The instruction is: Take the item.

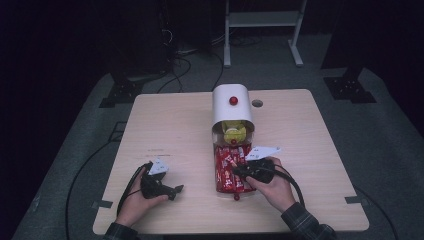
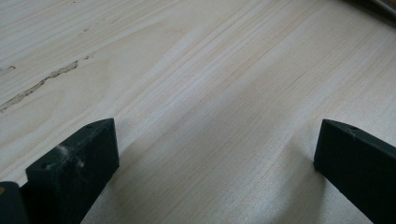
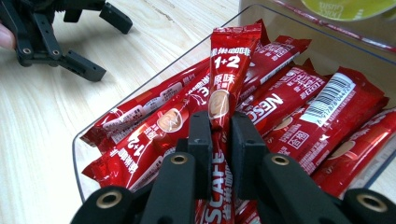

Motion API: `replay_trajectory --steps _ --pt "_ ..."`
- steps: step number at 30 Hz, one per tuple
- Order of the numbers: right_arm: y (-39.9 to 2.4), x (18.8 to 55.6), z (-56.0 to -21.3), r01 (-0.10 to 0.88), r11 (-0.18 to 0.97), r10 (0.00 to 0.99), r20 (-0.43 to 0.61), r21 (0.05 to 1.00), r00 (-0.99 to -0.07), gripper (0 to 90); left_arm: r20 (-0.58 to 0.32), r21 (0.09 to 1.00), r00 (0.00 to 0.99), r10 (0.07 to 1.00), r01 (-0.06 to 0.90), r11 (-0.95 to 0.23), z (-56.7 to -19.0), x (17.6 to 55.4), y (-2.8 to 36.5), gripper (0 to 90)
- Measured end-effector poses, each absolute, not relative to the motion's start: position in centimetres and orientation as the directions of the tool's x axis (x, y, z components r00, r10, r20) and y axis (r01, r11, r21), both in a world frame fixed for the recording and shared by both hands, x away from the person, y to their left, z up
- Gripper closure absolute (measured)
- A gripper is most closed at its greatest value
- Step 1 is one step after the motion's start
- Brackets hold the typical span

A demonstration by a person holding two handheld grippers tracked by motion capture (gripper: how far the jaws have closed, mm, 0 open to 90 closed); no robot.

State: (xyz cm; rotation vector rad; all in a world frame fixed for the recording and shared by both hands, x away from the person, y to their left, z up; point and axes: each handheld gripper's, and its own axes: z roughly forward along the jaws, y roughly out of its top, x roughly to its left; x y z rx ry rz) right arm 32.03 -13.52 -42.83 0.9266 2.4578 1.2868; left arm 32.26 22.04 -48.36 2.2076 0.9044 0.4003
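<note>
My right gripper is clamped on one sachet above the tray; a thin pinch could slip as I lift. My left gripper rests apart on the table.

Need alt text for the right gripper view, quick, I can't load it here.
The right tool is shut on one red coffee stick, pinched upright above a clear tray full of matching red sticks. The left tool rests open on the wooden table at upper left.
</note>
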Motion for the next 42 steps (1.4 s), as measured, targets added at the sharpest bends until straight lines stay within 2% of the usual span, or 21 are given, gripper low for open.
replay_trajectory --steps 10,42 --pt "-14.2 32.1 -42.3 0.464 0.389 0.631 0.138 0.796 -0.764 80.3 0.017 0.712 0.708 0.706 0.487 -0.506 -48.4 32.3 22.0 0.0" --pt "-17.6 31.7 -40.8 0.459 0.353 0.666 0.125 0.815 -0.735 80.7 0.017 0.712 0.708 0.706 0.487 -0.505 -48.4 32.3 22.0 0.0"
